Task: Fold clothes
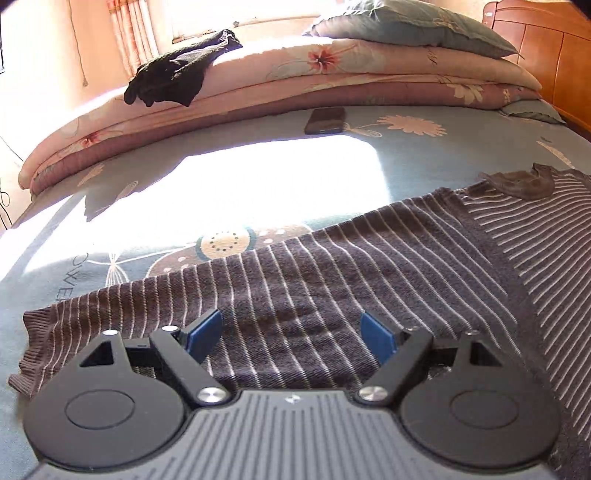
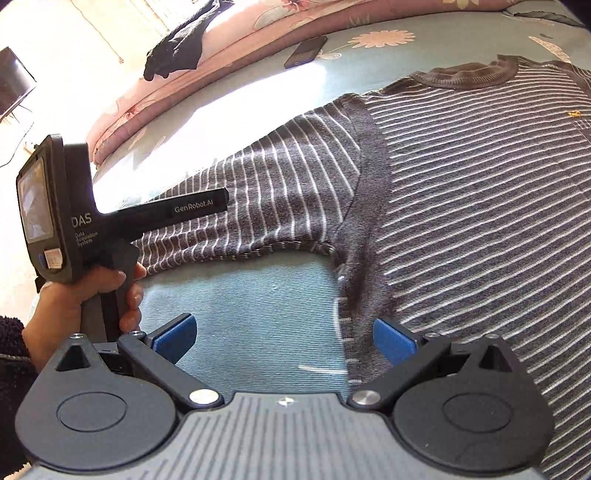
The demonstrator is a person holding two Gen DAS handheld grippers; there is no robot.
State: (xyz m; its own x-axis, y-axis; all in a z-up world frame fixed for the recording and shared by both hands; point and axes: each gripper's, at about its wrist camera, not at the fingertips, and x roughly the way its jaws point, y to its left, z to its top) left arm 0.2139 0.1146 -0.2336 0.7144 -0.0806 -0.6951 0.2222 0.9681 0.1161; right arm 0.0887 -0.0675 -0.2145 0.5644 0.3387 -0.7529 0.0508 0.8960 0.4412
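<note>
Grey knitted wool with thin white stripes makes up the long-sleeved sweater point(image 2: 461, 206), which lies spread flat, front up, on the blue flower-printed bed sheet point(image 2: 251, 306), its sleeve stretched out to the left. Laid open like this, the sleeve and side can be folded in over the body.

In the left wrist view, the left hand-held gripper point(image 1: 291, 336) hovers above the sleeve near its ribbed cuff point(image 1: 27, 354), blue pads point(image 1: 205, 334) well apart and nothing between them. I judge it is lined up to pinch the sleeve. A person's hand point(image 2: 92, 295) holds this tool by its handle.

In the right wrist view, the right hand-held gripper point(image 2: 284, 341) also stands wide open and empty, above the bare sheet and the sweater's side seam below the armpit, likely ready to take the side edge.

At the far side lie a folded pink floral quilt point(image 1: 332, 74) with a black crumpled garment point(image 1: 177, 74) draped on it, a grey-blue pillow point(image 1: 406, 26) on top, and a dark flat phone point(image 1: 325, 120) on the sheet. All are well apart from the sweater, so nothing blocks the fold.
</note>
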